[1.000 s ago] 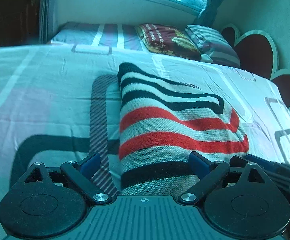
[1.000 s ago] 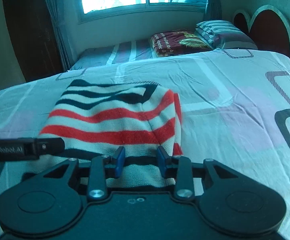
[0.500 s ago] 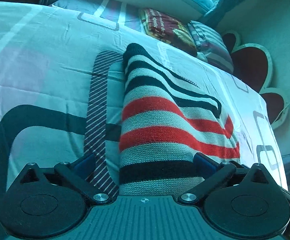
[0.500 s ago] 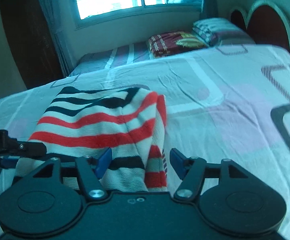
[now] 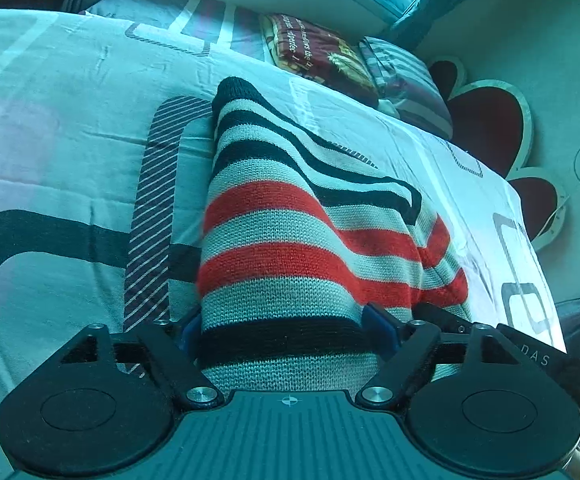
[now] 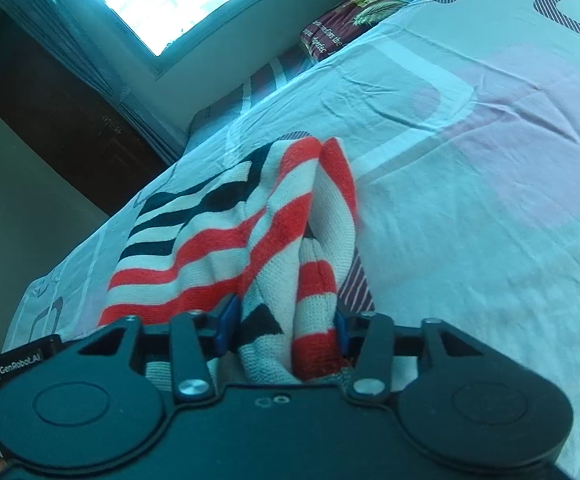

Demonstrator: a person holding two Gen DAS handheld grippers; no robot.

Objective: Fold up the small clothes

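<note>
A knit sweater (image 5: 290, 240) with red, black and white stripes lies on the patterned bed sheet (image 5: 50, 160). Its near hem runs flat between the blue pads of my left gripper (image 5: 286, 330), whose jaws are closing; the cloth there is not bunched. In the right wrist view the sweater (image 6: 218, 256) is gathered into upright folds at its right side. My right gripper (image 6: 282, 326) is closing with those folds packed tight between its pads. Part of the other gripper's black body (image 6: 18, 368) shows at the left edge.
The sheet (image 6: 470, 200) stretches wide to the right of the sweater. A dark red pillow (image 5: 322, 56) and a striped one (image 5: 406, 76) lie at the far end by the heart-shaped headboard (image 5: 490, 128). A window (image 6: 170, 0) and a dark wardrobe (image 6: 50, 112) stand beyond the bed.
The left jaws have narrowed onto the hem. The right gripper rolled and moved, and the sweater's right side has gone from flat to bunched folds between its pads.
</note>
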